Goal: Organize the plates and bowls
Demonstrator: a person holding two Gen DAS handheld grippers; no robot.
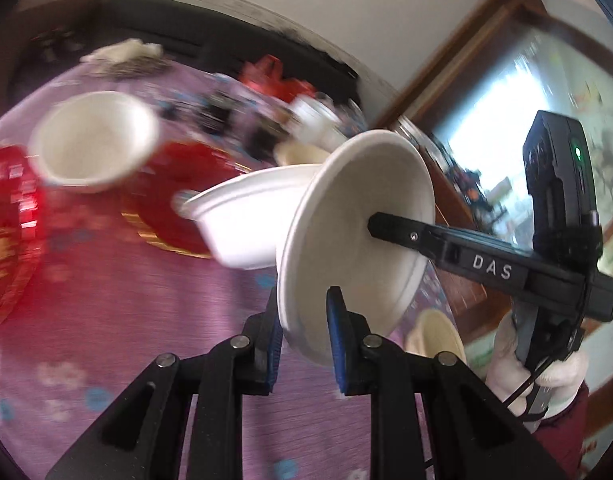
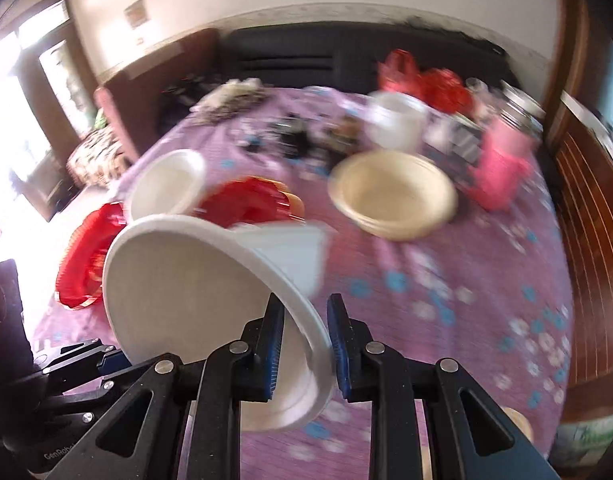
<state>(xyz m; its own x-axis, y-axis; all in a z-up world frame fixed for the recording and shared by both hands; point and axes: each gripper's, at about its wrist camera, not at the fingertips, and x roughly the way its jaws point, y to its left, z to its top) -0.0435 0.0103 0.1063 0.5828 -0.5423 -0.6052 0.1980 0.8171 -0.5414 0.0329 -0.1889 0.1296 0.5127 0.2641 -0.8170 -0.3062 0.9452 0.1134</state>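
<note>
White foam bowls are held above a round table covered in a purple flowered cloth [image 2: 446, 272], one by each gripper.

From the left wrist camera, the left gripper [image 1: 304, 332] has its two blue-padded fingers clamped on the lower rim of a white bowl [image 1: 354, 240] that is tipped on its side, its hollow facing right. The right gripper [image 1: 380, 226] reaches in from the right, one black finger lying inside that hollow; its other finger is hidden behind the bowl, so its jaws cannot be judged from here. A second white bowl [image 1: 242, 224] lies directly behind the tipped bowl, to its left. Only this camera shows the gloved hand [image 1: 542, 376] on the right gripper's handle, lower right of the tipped bowl.

From the right wrist camera, the right gripper [image 2: 304, 336] pinches the rim of a tilted white bowl [image 2: 194, 292] between its pads, jaws closed on it; a second bowl seems nested against it, but blur hides the detail. Only this camera shows, beyond that bowl toward the table's far right, a stack of cream plates [image 2: 392, 194] and a pink cup [image 2: 502, 168]. Just behind the held bowl lie red plates [image 2: 246, 200], with another white bowl [image 2: 166, 188] resting on the cloth beside them.

Both views are motion-blurred.
</note>
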